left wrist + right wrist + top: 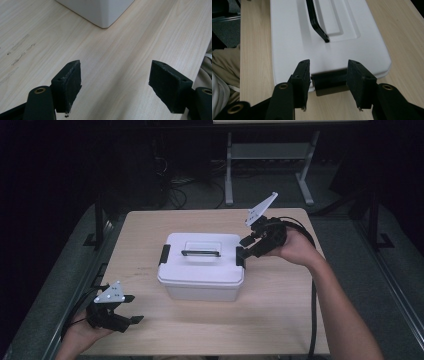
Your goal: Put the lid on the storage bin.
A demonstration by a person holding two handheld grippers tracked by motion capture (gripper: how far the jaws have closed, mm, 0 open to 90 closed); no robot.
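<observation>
A white lidded storage box (200,270) stands in the middle of the wooden table (280,315). It has a black handle (201,253) lying flat on the lid and a black latch on each end. My right gripper (245,247) is at the box's right end, its jaws closed on the sides of the right latch (329,81). In the right gripper view the lid (294,37) and handle (317,25) stretch away beyond the jaws. My left gripper (135,308) hovers open near the table's front left corner with nothing in it, and a corner of the box (100,12) lies ahead of it.
The table's right edge (200,65) runs close beside the left gripper's right jaw in its own view. Beyond the table are a dark floor, cables and a metal table frame (270,155). Bare wood surrounds the box on all sides.
</observation>
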